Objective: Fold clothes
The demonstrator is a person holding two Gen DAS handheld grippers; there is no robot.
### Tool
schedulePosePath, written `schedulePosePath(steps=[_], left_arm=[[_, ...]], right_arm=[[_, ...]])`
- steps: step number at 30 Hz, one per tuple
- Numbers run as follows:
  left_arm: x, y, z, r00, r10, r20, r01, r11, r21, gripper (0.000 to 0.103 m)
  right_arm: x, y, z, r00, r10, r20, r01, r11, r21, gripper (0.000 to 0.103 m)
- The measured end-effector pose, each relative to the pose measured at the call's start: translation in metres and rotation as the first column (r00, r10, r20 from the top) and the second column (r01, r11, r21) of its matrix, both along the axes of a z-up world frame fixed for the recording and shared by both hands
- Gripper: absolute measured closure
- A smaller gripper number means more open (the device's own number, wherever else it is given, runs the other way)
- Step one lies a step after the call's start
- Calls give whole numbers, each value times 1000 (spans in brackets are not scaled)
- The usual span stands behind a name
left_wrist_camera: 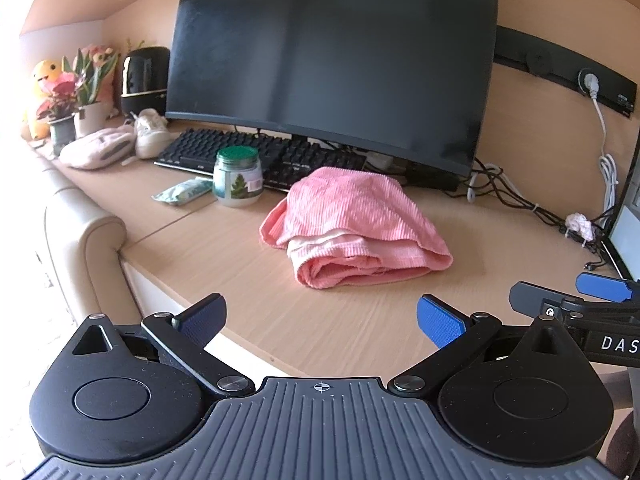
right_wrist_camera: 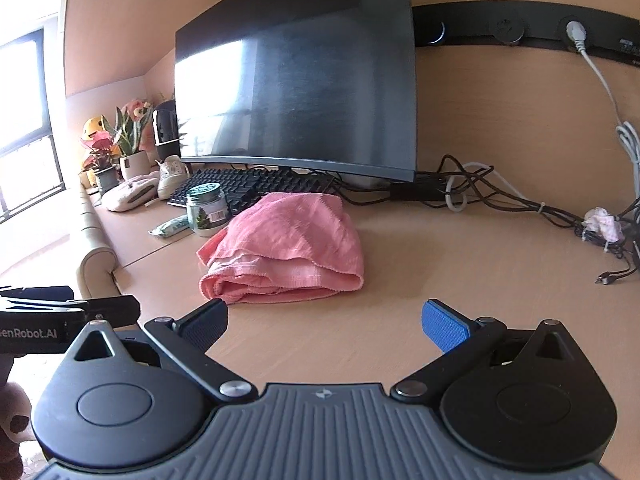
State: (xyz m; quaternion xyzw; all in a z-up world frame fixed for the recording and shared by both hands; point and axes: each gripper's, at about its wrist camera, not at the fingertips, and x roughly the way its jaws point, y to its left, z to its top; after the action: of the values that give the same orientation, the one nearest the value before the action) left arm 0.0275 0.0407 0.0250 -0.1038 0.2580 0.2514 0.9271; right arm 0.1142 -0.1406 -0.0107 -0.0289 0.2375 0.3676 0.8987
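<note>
Fingers [left_wrist_camera: 440,322] of both grippers spread wide, empty; pink garment [left_wrist_camera: 352,228] lies apparently folded on desk [left_wrist_camera: 224,264].

1. We see a ribbed pink cloth [left_wrist_camera: 352,224], paler pink on its inner layer.
2. Our gripper pads [left_wrist_camera: 438,320] are blue, textured.
3. The desk [left_wrist_camera: 224,264] shows light wood grain.
4. The jar [left_wrist_camera: 237,178] has a green lid and a tree label.
5. The keyboard [left_wrist_camera: 224,152] is black.

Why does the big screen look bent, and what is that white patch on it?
In both views the fisheye lens bows straight edges, so the monitor curves. In the right wrist view, window daylight glares off its left side; the left wrist view shows it evenly dark. The pink cloth stays sharp in both, and the window at far left is washed out.
</note>
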Motion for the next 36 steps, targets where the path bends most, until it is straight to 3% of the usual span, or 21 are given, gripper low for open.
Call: schedulePosePath(steps=[27, 36], left_arm=[[5, 8, -5, 1000, -7, -29, 6, 1000, -26, 0], [10, 10, -6, 999, -5, -32, 4, 1000, -26, 0]], right_arm=[[12, 4, -8, 999, 9, -48, -9, 1000, 8, 0], [20, 6, -11, 989, 60, -135, -54, 998, 45, 0]])
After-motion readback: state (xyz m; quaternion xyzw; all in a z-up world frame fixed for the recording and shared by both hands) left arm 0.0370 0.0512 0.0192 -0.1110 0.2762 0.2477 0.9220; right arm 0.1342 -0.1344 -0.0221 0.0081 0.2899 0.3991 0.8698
